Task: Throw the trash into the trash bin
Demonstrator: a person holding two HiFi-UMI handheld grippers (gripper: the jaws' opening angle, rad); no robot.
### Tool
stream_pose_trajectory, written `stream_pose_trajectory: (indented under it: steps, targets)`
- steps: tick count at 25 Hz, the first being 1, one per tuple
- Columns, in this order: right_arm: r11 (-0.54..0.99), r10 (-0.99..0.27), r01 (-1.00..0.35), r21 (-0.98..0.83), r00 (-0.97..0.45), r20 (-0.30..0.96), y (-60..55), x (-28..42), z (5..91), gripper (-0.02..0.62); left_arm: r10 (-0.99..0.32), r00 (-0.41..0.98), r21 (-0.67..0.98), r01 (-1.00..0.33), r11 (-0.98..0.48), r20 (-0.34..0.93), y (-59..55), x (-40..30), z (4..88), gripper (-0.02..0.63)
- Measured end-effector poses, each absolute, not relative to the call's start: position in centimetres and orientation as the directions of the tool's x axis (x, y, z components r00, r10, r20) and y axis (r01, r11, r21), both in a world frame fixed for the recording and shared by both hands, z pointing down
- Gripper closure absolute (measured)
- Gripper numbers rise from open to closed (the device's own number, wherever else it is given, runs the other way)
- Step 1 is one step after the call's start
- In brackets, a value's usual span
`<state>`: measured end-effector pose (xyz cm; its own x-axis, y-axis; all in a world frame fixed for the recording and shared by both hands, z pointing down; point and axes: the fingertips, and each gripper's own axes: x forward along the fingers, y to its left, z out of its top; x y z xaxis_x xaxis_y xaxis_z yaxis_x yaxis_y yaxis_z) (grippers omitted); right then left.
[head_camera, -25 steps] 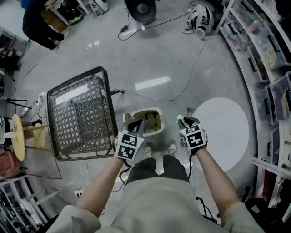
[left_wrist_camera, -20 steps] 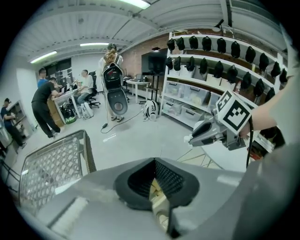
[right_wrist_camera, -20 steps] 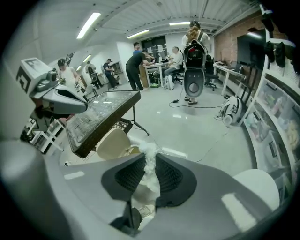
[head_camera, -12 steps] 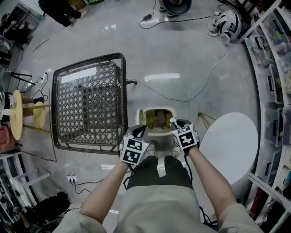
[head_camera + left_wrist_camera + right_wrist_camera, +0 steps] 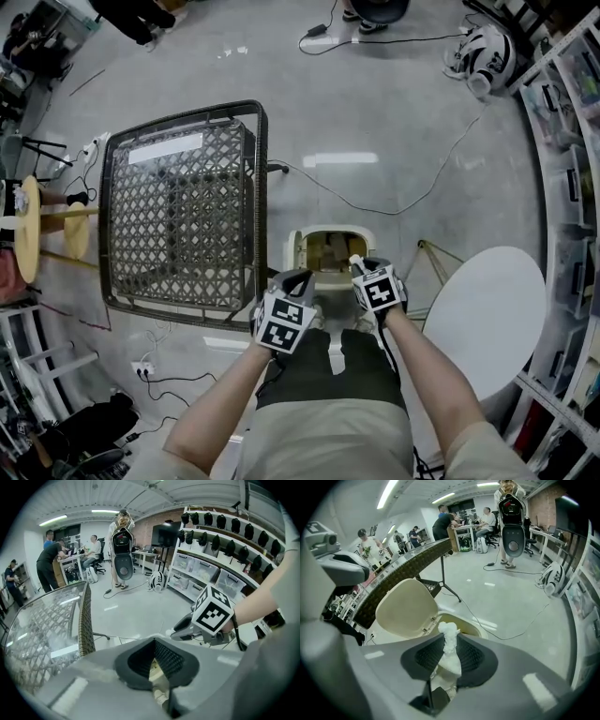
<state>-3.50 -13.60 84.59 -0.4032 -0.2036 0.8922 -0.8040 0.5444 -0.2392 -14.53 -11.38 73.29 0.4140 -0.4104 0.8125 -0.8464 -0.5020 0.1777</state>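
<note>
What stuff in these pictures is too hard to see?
- Inside the trash bin: it is tiny in the head view. In the right gripper view the white trash and the right claw cover much of it.
- Pale bit in the left claw: the left gripper view doesn't show whether it's held trash or the bin below.
- Trash bin's near side: in the head view, both claws cover it.

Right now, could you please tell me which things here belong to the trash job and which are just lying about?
Belongs to the job:
right gripper, shut on the white crumpled tissue
trash bin, its lid up

Just lying about:
wicker table
round white table
storage shelves
</note>
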Motion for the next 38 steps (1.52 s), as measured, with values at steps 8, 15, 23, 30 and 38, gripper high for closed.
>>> stream_pose_trajectory:
  steps: [8, 15, 23, 30, 38]
  targets:
    - [0.542, -0.214, -0.810, -0.223, -0.390, 0.896, -13.4, -4.4, 86.9, 0.436, -0.422, 0.420, 0.177, -0.845, -0.504, 0.803, -10.8, -15.5, 74.3, 0.603]
    - [0.527, -0.263, -0.820, -0.224, -0.408, 0.875, -13.1, -4.4, 82.0, 0.454, -0.448, 0.426, 0.167, -0.844, -0.509, 0.786, -10.9, -16.0, 71.7, 0.603]
    - [0.504, -0.440, -0.836, -0.215, -0.463, 0.770, -15.0, -2.8, 68.3, 0.506, -0.528, 0.420, 0.102, -0.843, -0.529, 0.738, -12.5, -17.2, 64.1, 0.604]
    - [0.532, -0.607, -0.829, -0.174, -0.517, 0.604, -15.7, -2.7, 53.2, 0.538, -0.654, 0.449, 0.001, -0.825, -0.565, 0.609, -13.6, -16.8, 52.5, 0.604]
    - [0.551, -0.760, -0.825, -0.124, -0.558, 0.332, -14.2, -3.0, 35.3, 0.566, -0.785, 0.459, -0.215, -0.789, -0.576, 0.417, -13.2, -16.1, 39.9, 0.603]
